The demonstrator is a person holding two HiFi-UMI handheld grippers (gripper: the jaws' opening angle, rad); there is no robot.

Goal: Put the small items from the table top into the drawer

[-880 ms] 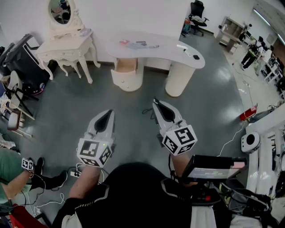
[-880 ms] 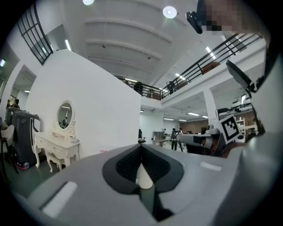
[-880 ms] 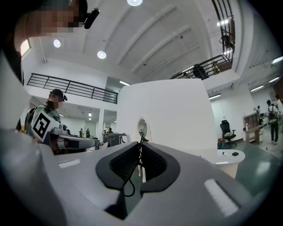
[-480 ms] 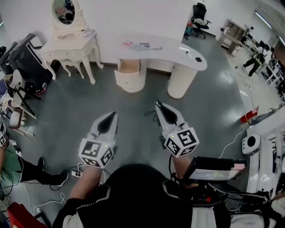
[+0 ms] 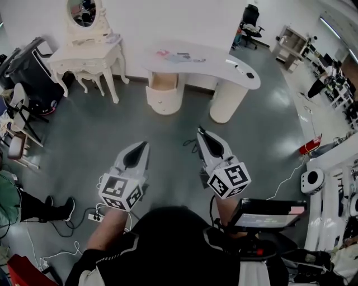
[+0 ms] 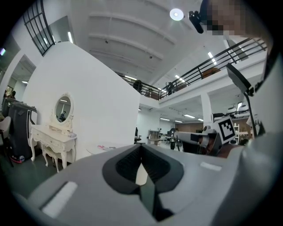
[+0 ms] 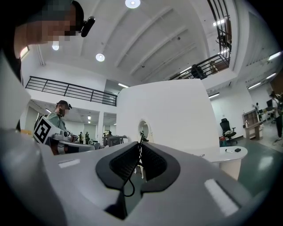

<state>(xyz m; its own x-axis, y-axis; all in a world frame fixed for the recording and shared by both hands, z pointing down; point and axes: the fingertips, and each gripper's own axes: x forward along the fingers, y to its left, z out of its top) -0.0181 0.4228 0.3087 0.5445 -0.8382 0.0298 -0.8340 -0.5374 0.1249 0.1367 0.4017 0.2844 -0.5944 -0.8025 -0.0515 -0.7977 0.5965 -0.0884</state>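
The person stands on a grey floor (image 5: 84,139) in a large hall, holding both tools out at waist height. The left gripper (image 5: 143,145) has its two jaws pressed together at the tips, with nothing between them. The right gripper (image 5: 200,133) is just beside it, apart from it, and its jaws also meet at the tips with nothing in their grasp. Each gripper carries its cube of square markers at the rear, near the person's hand. Both point forward across the floor.

Well ahead of them stands a curved white table (image 5: 215,58) against the wall, resting on two round pedestals. The small items (image 5: 180,56), pink and pale, lie on the left part of the table top, well apart from both grippers. A small black object (image 5: 249,75) lies near the table's right end. The drawer (image 5: 159,82) sits at the top of the left pedestal (image 5: 163,101), directly under the small items, with its tan inside showing.

To the left of the table is a cream dressing table (image 5: 86,53) with an oval mirror (image 5: 84,11). A thin cable (image 5: 190,144) lies on the floor near the right gripper.
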